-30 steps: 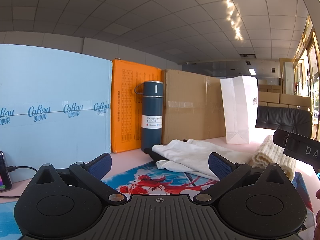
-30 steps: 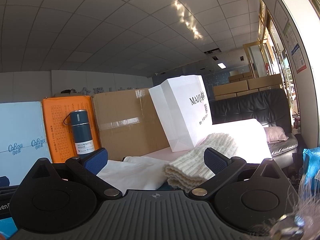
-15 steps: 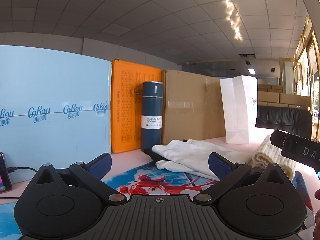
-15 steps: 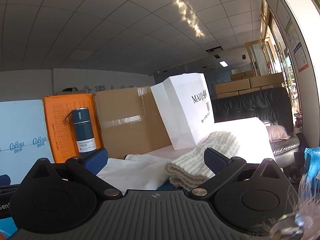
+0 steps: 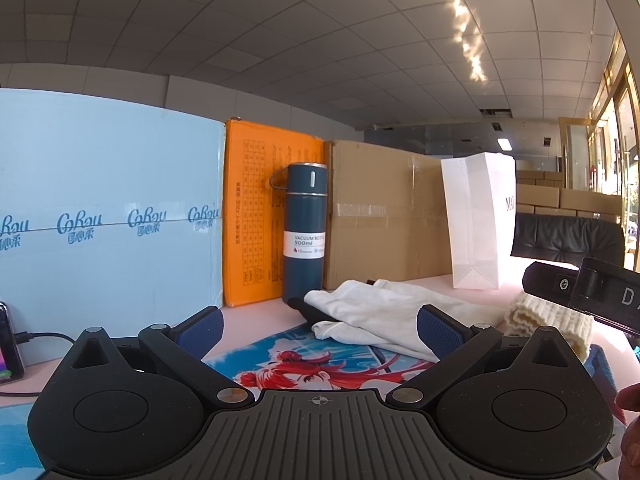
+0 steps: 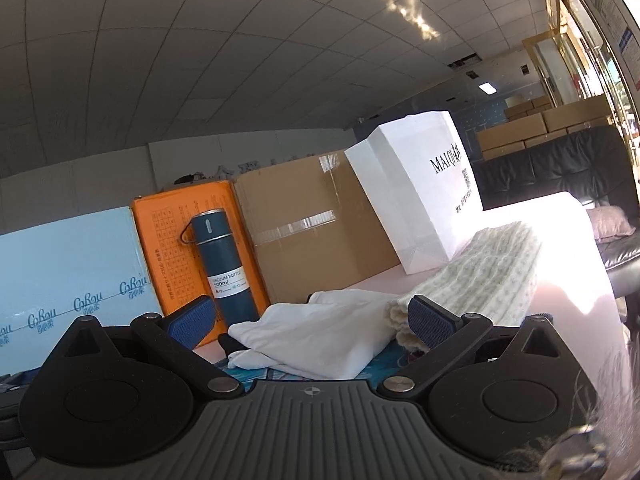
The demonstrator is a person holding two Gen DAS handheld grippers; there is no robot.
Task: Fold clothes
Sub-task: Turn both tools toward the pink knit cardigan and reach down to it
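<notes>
Both tongs, left [image 5: 318,326] and right [image 6: 310,318], are spread wide and hold nothing. Crumpled white cloth [image 6: 320,332] lies on the pink counter [image 6: 560,240], touching the cream knitted fold [image 6: 480,276]. Since before, the right tongs have tipped toward the cloth.

White garment [image 5: 384,320]: crumpled, loosely bunched, lies flat-ish on the mat just ahead of the left jaws, nearer the right finger; in right wrist view it sits between the jaws. Dark bit sticks out at its left edge. Cream knit [image 6: 480,276]: folded, ribbed, stacked layers, touching white garment's right side, behind right finger.
</notes>
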